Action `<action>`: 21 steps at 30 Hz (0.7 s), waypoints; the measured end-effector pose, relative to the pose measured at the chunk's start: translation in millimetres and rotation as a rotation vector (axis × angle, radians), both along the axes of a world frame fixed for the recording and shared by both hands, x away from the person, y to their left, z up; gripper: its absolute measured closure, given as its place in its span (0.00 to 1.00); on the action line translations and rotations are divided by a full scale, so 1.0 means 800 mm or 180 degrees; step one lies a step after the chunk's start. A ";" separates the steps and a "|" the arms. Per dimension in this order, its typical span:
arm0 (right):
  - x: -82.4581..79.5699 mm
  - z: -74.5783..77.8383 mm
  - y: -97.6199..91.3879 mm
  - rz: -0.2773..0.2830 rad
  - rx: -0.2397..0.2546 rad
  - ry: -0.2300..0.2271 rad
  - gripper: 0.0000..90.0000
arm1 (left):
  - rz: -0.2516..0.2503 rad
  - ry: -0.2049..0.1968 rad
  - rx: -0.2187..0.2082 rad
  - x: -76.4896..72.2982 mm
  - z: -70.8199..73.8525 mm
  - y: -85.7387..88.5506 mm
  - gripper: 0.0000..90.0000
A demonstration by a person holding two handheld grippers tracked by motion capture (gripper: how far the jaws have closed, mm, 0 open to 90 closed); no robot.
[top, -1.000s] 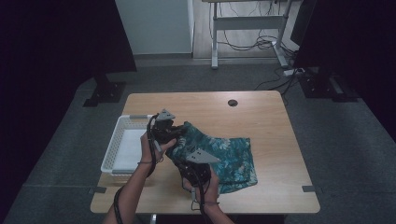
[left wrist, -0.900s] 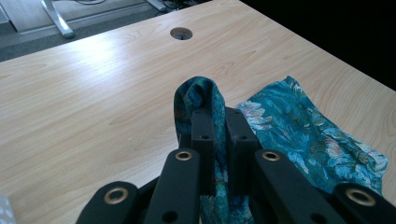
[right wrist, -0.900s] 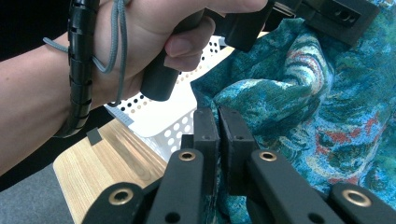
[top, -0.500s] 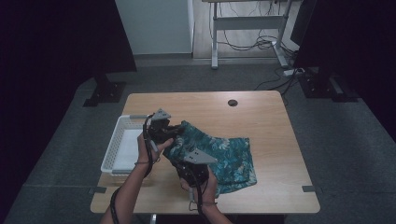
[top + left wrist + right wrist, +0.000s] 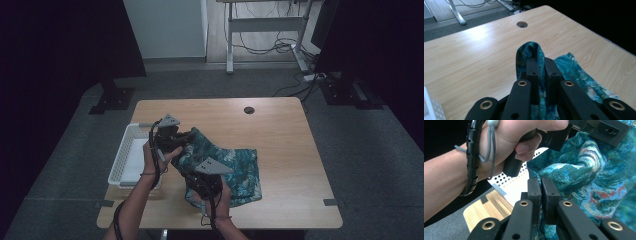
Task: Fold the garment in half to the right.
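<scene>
While both pinch the teal patterned cloth (image 5: 235,170) lying partly on the wooden surface (image 5: 285,130), the left gripper (image 5: 541,62) lifts one fold beside the right gripper (image 5: 541,181).

Cloth (image 5: 584,170) edge hidden between gripper jaws

No legible text or labels anywhere.

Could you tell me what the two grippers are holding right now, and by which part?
Both hold the teal patterned cloth: the left gripper pinches a raised fold of it, the right gripper an edge near the white basket.
</scene>
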State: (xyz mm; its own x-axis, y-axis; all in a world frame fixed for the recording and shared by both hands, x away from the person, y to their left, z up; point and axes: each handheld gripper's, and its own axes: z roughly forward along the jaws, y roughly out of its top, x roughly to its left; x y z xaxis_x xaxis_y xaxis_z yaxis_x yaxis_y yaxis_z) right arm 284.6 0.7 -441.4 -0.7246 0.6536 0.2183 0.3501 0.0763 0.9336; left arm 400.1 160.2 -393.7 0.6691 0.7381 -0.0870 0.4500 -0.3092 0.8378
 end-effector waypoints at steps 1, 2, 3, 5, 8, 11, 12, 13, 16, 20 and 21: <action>0.001 -0.002 -0.001 -0.0004 0.0001 0.0014 0.95 | 0.0000 0.0012 0.0008 0.001 -0.003 -0.001 0.93; 0.002 -0.004 -0.003 -0.0009 0.0001 0.0021 0.95 | 0.0000 0.0023 0.0011 0.002 -0.005 -0.001 0.93; 0.003 -0.005 -0.004 -0.0013 0.0005 0.0040 0.95 | 0.0001 0.0026 0.0016 0.003 -0.006 -0.002 0.93; 0.005 -0.007 -0.007 -0.0024 -0.0002 0.0047 0.95 | 0.0005 0.0030 0.0025 0.003 -0.008 -0.002 0.93; 0.005 -0.008 -0.008 -0.0040 -0.0001 0.0063 0.95 | 0.0008 0.0023 0.0036 0.002 -0.008 -0.001 0.93; 0.003 -0.008 -0.007 -0.0049 -0.0035 0.0070 0.95 | 0.0013 0.0006 0.0051 -0.001 -0.005 0.001 0.93; 0.003 -0.008 -0.006 -0.0054 -0.0043 0.0079 0.95 | 0.0018 -0.0002 0.0048 -0.001 -0.004 0.002 0.93; 0.002 -0.008 -0.006 -0.0055 -0.0051 0.0081 0.95 | 0.0021 -0.0006 0.0048 -0.002 -0.003 0.003 0.93; 0.002 -0.005 -0.003 -0.0043 -0.0062 0.0081 0.95 | 0.0022 -0.0025 0.0060 -0.003 0.002 0.006 0.93; 0.004 0.010 0.001 -0.0002 -0.0004 0.0046 0.95 | 0.0027 -0.0104 0.0042 -0.006 0.022 0.013 0.93; 0.003 0.016 0.003 0.0013 0.0011 0.0026 0.95 | 0.0027 -0.0152 0.0009 -0.009 0.031 0.015 0.93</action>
State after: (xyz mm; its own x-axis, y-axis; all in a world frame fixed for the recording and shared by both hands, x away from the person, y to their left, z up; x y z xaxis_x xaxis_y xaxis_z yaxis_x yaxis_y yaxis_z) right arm 287.1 3.2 -429.0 -0.7256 0.6498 0.2265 0.3574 0.0746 0.9310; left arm 392.9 172.5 -368.8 0.6661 0.7439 -0.0530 0.4122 -0.3080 0.8575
